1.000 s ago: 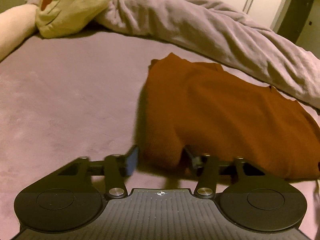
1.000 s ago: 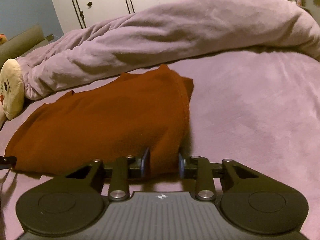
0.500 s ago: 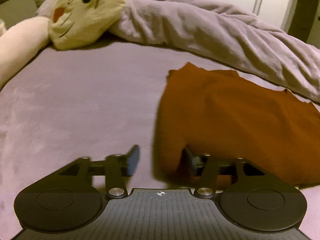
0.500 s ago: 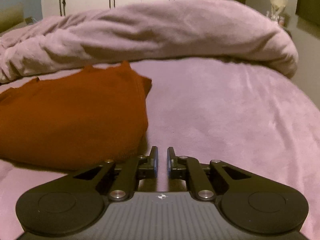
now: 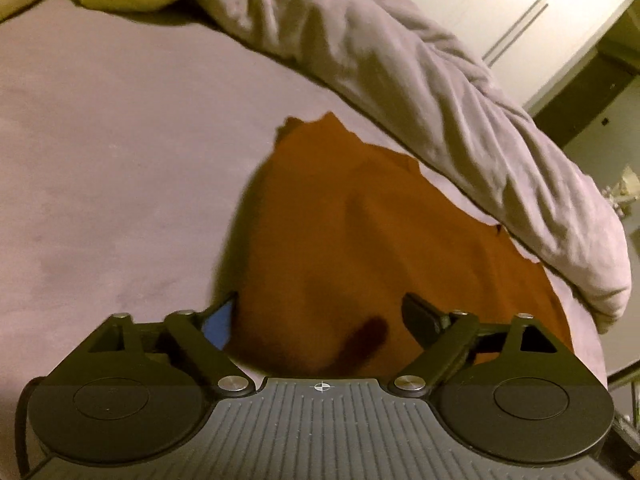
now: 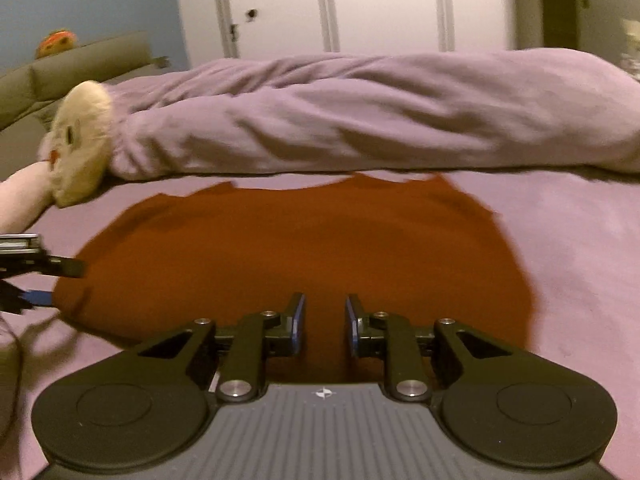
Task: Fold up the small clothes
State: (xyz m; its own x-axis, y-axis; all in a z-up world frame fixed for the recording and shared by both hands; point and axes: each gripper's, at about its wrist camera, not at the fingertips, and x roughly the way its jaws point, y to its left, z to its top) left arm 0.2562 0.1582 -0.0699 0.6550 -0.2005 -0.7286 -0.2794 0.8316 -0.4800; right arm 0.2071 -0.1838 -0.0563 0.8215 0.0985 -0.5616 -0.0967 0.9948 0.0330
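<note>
Left gripper (image 5: 320, 316) jaws just opened wide over rust-brown garment (image 5: 360, 240); right gripper (image 6: 326, 324) narrow, holding nothing.
Right view alone shows plush toy's face (image 6: 80, 140); garment's long axis parallels rolled duvet (image 6: 360, 116).

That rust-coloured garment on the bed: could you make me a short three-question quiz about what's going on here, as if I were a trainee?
1. True or false: the left gripper is clamped on the rust-coloured garment.
2. What lies along the far side of the garment? A) a rolled-up purple blanket B) a stack of books C) a laundry basket
3. Fill in: the garment lies on the purple ____.

Key
1. False. Its fingers have just been opening and stand wide apart, with the garment's near edge between them but unpressed.
2. A. The blanket runs along the back, with a plush toy at its left end.
3. Bed.
</note>
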